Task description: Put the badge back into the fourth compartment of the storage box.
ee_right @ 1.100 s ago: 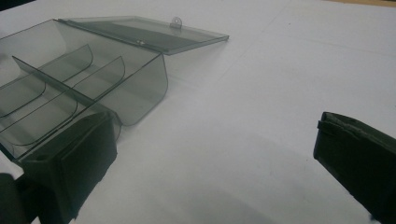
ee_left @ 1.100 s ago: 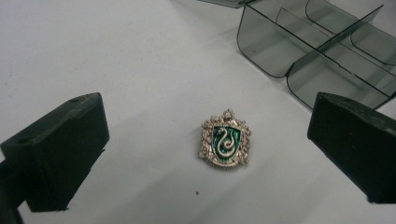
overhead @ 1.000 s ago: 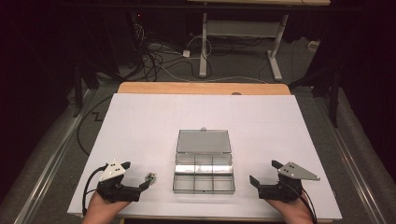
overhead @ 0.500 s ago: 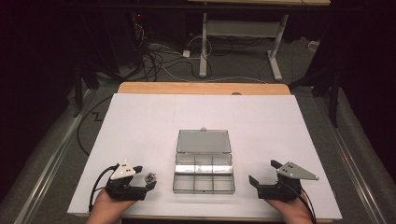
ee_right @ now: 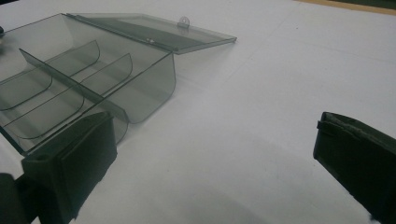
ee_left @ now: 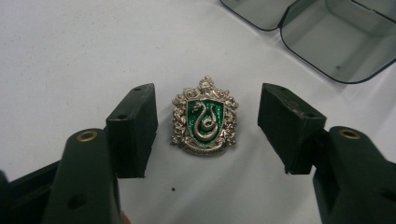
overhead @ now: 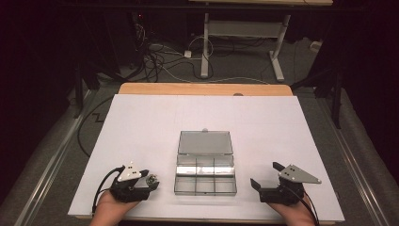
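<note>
A silver crest badge with a green snake shield [ee_left: 204, 116] lay between the left gripper's [overhead: 151, 181] closing jaws, untouched; the high view blurred it. The right gripper [overhead: 256, 184] gaped empty beside the clear compartment box [overhead: 205, 175].

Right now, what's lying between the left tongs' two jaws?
In the left gripper view, a crest badge with a silver snake on green lies flat on the white table, untouched between the closing left tongs.

Compartment box [ee_left: 322, 37]: cut off by the left gripper view's top and right edges. Crest pin [overhead: 152, 179]: a tiny glint in the high view, emblem unreadable. Person's forearms: cropped at the bottom edge.
</note>
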Action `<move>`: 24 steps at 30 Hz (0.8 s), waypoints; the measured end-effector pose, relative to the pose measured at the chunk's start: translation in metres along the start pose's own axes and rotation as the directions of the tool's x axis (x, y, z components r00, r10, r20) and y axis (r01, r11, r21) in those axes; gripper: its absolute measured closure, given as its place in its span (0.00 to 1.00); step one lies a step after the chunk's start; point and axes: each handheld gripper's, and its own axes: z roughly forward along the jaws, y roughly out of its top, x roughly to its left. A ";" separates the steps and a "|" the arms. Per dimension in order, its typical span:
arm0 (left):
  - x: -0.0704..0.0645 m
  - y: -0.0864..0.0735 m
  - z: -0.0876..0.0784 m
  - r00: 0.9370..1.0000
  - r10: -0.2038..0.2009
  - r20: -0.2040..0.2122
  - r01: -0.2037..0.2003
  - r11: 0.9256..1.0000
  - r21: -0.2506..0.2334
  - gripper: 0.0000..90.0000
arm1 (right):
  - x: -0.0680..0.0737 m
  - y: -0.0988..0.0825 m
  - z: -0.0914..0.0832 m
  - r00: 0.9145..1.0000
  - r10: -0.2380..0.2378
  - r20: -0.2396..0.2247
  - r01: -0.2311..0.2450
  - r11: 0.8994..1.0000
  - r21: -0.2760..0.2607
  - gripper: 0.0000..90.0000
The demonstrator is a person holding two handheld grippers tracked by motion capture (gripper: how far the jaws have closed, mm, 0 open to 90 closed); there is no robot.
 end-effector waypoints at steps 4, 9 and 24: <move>0.000 0.001 0.003 1.000 0.006 0.005 -0.006 1.000 0.013 0.47 | -0.001 0.000 -0.002 1.000 -0.005 0.004 0.005 1.000 -0.006 0.00; 0.000 0.002 0.004 1.000 0.018 -0.003 -0.018 1.000 0.017 0.49 | -0.003 -0.001 -0.002 1.000 -0.001 0.007 0.001 1.000 -0.001 0.00; -0.001 0.002 0.002 1.000 0.008 -0.013 -0.008 1.000 0.024 0.61 | -0.002 -0.002 -0.002 1.000 0.001 0.006 -0.001 1.000 -0.002 0.00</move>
